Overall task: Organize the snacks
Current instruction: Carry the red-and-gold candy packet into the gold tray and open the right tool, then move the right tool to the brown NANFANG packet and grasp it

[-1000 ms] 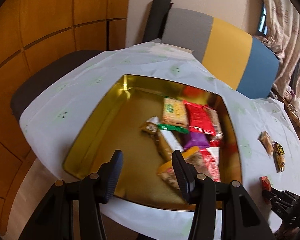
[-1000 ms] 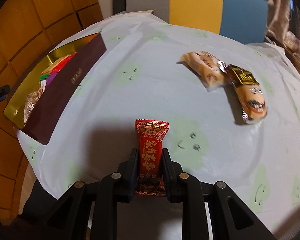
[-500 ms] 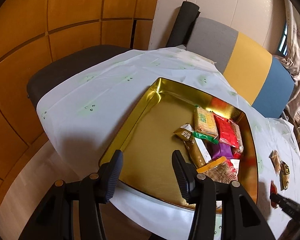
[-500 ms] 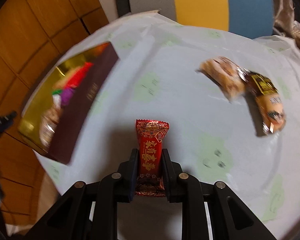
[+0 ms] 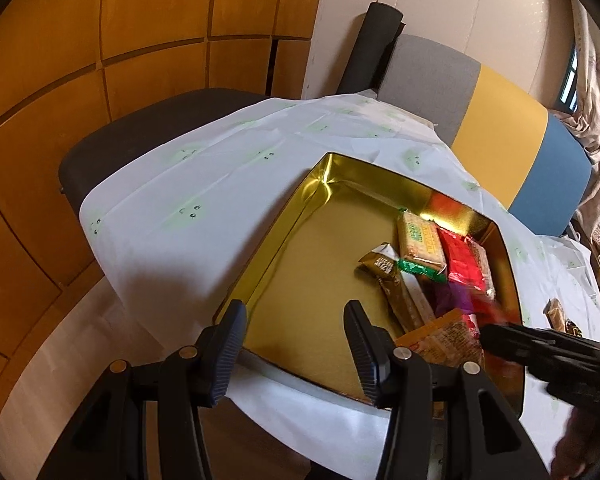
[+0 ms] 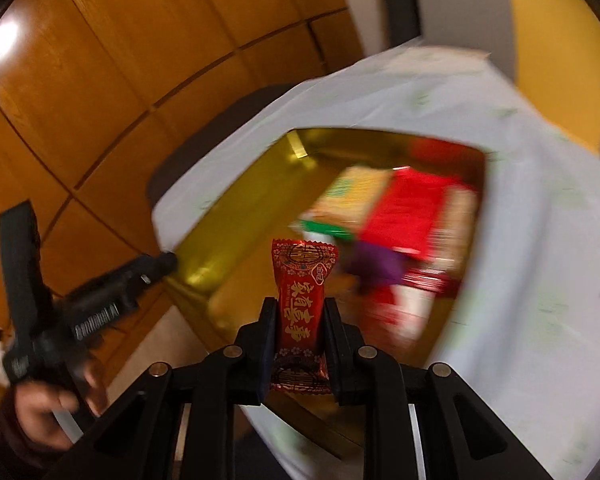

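Note:
A gold tin [image 5: 300, 280] lies open on the white tablecloth, with several wrapped snacks piled in its right half: a yellow cracker pack [image 5: 420, 240], a red pack [image 5: 460, 260] and a gold bar [image 5: 396, 288]. My left gripper [image 5: 296, 340] hovers open over the tin's near left corner with nothing between its fingers. My right gripper [image 6: 300, 320] is shut on a red candy [image 6: 302, 292] with gold characters and hangs above the tin [image 6: 228, 248], which is blurred. In the left wrist view the right gripper [image 5: 540, 348] reaches in over the tin's near right side.
Two more wrapped snacks [image 5: 556, 312] lie on the cloth right of the tin. A dark chair [image 5: 140, 128] stands at the table's far left and a grey, yellow and blue seat back [image 5: 500, 120] behind it. Wooden wall panels [image 5: 100, 60] fill the left. A hand [image 6: 48, 412] holds the left gripper.
The right gripper has swung left and upward with the red candy, from over the bare cloth to above the tin. The left gripper drifted left early on, then held still.

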Demonstrator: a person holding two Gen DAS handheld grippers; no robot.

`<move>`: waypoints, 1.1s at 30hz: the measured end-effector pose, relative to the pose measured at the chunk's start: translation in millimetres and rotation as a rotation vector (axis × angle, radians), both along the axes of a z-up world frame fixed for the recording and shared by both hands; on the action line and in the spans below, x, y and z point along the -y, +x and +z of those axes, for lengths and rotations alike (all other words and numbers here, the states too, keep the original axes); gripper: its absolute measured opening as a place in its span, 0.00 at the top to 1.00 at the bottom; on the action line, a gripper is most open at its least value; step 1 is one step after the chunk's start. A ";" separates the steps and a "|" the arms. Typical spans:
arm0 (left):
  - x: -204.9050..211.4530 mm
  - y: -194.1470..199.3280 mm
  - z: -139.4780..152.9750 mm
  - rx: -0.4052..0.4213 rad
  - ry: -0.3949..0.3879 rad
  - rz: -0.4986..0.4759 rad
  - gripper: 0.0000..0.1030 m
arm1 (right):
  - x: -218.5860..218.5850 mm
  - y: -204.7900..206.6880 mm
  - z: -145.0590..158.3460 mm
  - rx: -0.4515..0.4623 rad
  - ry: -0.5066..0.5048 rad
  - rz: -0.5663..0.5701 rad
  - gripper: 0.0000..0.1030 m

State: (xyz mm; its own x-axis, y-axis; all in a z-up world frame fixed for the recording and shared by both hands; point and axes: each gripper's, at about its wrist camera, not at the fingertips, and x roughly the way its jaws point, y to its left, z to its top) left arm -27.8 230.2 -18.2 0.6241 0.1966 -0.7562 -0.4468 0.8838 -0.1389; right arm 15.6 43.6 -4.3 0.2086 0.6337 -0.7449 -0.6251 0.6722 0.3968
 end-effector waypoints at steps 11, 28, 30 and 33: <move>-1.5 -1.7 -6.9 -0.021 0.010 -0.004 0.50 | -53.3 -3.2 -46.0 -0.090 -0.053 0.057 0.65; 27.3 -0.7 5.3 -0.005 0.055 -0.075 0.50 | 2.7 -28.3 2.5 0.158 -0.058 -0.015 0.38; 31.4 0.0 6.0 -0.005 0.057 -0.088 0.50 | 10.0 -30.6 6.4 0.193 -0.071 -0.025 0.34; 37.6 -0.1 6.9 -0.004 0.063 -0.108 0.50 | 20.8 -33.2 12.4 0.238 -0.089 -0.040 0.25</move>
State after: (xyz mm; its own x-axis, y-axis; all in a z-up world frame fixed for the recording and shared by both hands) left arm -27.9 192.7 -11.3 0.6410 0.1757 -0.7472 -0.3492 0.9336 -0.0801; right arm -17.6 22.8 8.1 0.4086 0.5555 -0.7242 -0.6660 0.7240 0.1796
